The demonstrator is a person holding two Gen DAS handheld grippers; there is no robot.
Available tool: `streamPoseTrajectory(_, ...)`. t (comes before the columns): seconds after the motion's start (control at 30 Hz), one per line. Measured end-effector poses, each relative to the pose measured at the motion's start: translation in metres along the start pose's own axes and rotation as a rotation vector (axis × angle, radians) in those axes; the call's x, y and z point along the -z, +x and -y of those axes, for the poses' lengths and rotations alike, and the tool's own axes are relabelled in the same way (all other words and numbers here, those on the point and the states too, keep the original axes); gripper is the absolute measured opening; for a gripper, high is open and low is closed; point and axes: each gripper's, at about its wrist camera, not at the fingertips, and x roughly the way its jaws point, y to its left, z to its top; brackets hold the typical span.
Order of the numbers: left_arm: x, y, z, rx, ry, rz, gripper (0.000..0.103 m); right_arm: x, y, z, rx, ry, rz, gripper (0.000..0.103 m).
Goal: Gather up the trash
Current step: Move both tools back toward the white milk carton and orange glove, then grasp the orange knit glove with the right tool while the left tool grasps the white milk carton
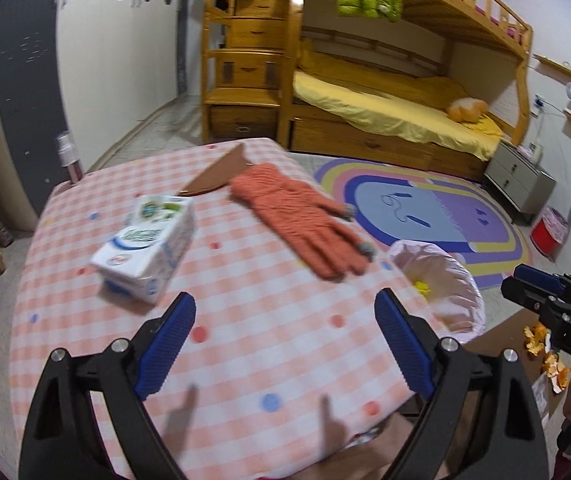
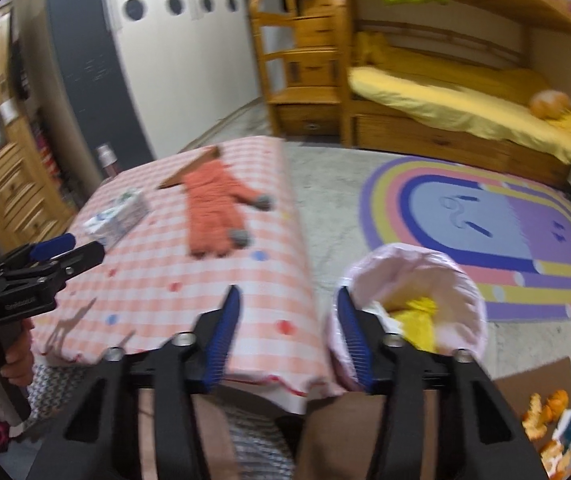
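A trash bin with a pink liner (image 1: 441, 284) (image 2: 413, 296) stands on the floor right of the checked table (image 1: 245, 320) (image 2: 189, 280); yellow trash (image 2: 417, 316) lies inside. Orange peels (image 1: 541, 344) (image 2: 545, 412) lie on brown cardboard on the floor at the right. My left gripper (image 1: 285, 320) is open and empty above the table's near part; it also shows in the right wrist view (image 2: 81, 250). My right gripper (image 2: 287, 308) is open and empty, above the table's near right corner beside the bin; it also shows in the left wrist view (image 1: 525, 280).
On the table lie a white tissue pack (image 1: 145, 248) (image 2: 117, 220), an orange glove (image 1: 305, 216) (image 2: 213, 208) and a brown sheet (image 1: 221, 172). A rainbow rug (image 1: 425, 216), a bunk bed (image 1: 365, 100) and a red bin (image 1: 549, 232) are behind. A spray bottle (image 1: 70, 160) stands left.
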Motion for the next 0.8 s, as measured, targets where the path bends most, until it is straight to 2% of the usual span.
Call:
streamPoseTrajectory(0.07, 0.004, -0.007, -0.017, -0.041, -0.027, 0.014, 0.088, -0.008, 0.006, -0.014, -0.028, -0.021, 0.001, 0.032)
streamPoseTrajectory(0.17, 0.008, -0.012, -0.048, -0.114, -0.078, 0.007, 0.088, -0.021, 0.017, -0.033, -0.042, -0.047, -0.002, 0.030)
streamPoseTrajectory(0.3, 0.009, -0.015, -0.083, -0.157, -0.151, 0.007, 0.088, -0.031, 0.030, -0.054, -0.049, -0.095, -0.017, 0.031)
streamPoseTrajectory(0.4, 0.005, -0.014, -0.102, -0.188, -0.173, 0.010, 0.092, -0.038, 0.051, -0.061, -0.032, -0.110, -0.045, 0.041)
streamPoseTrajectory(0.43, 0.003, -0.014, -0.106, -0.197, -0.172, 0.008, 0.093, -0.041, 0.056, -0.061, -0.030, -0.108, -0.050, 0.055)
streamPoseTrajectory(0.47, 0.000, -0.012, -0.112, -0.210, -0.169, 0.007, 0.093, -0.045, 0.063, -0.062, -0.031, -0.108, -0.054, 0.063)
streamPoseTrajectory(0.8, -0.009, 0.014, -0.137, -0.246, -0.165, -0.023, 0.095, -0.078, 0.159, -0.082, -0.033, -0.173, -0.156, 0.062)
